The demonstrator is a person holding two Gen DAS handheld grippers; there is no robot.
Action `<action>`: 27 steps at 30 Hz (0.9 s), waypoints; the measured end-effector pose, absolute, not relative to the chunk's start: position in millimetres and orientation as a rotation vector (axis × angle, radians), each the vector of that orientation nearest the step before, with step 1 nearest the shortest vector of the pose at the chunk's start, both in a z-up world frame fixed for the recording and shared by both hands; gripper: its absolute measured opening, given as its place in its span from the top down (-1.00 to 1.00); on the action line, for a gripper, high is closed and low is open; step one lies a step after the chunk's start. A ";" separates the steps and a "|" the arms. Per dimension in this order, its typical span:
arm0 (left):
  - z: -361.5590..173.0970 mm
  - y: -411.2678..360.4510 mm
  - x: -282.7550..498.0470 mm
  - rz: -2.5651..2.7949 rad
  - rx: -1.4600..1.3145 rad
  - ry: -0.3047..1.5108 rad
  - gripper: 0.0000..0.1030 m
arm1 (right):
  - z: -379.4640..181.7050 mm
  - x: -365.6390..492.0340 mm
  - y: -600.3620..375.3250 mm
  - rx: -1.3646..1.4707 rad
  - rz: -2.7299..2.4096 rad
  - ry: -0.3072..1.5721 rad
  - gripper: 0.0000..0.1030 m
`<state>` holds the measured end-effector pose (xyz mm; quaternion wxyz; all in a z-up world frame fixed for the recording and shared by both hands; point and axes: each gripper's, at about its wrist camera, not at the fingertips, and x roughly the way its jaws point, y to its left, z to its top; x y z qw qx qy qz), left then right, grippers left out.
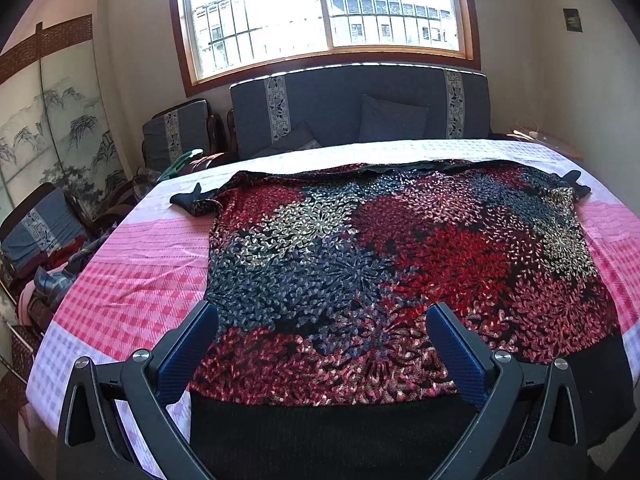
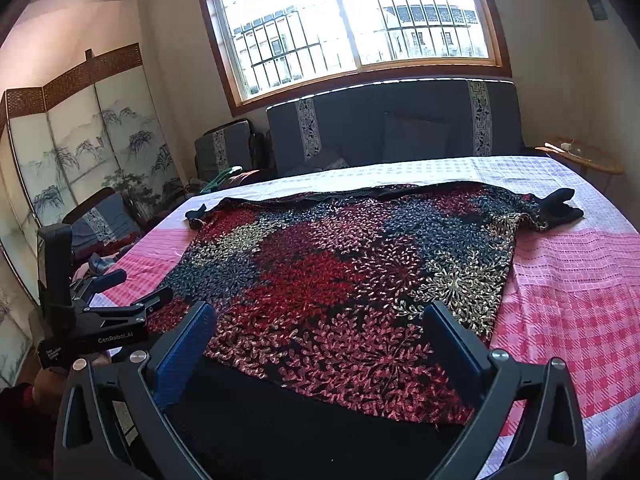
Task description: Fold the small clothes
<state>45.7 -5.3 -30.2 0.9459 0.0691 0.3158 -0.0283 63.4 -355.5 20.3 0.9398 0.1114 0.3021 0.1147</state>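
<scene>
On the pink checked cloth [image 1: 132, 280] covering the table, a patterned top [image 1: 384, 256] lies spread flat, its black hem nearest both cameras and cut off by the lower frame edge. Both short sleeves end in dark cuffs, too small to read clearly. The left gripper [image 1: 322, 340] hovers over the hem with jaws wide apart, gripping nothing; the right gripper [image 2: 320, 340] likewise stands released. Whether either fingertip touches the fabric cannot be told. Beyond, the window [image 2: 352, 24] is blown out by glare.
</scene>
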 end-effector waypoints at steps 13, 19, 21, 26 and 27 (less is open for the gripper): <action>-39.9 -6.3 64.6 -0.059 0.130 0.637 -1.00 | -2.7 73.7 -340.2 0.128 0.085 0.621 -1.00; -39.5 -7.8 71.0 -0.068 0.133 0.619 -1.00 | -7.5 75.2 -322.9 0.056 0.115 0.629 -1.00; -39.5 -8.3 73.3 -0.068 0.134 0.620 -1.00 | -8.6 77.8 -322.1 0.063 0.122 0.635 -1.00; -40.4 -10.5 78.7 -0.072 0.135 0.621 -1.00 | -12.8 84.4 -326.2 0.099 0.135 0.659 -1.00; -41.0 -11.0 80.2 -0.072 0.136 0.623 -1.00 | -13.7 85.6 -327.0 0.102 0.133 0.663 -1.00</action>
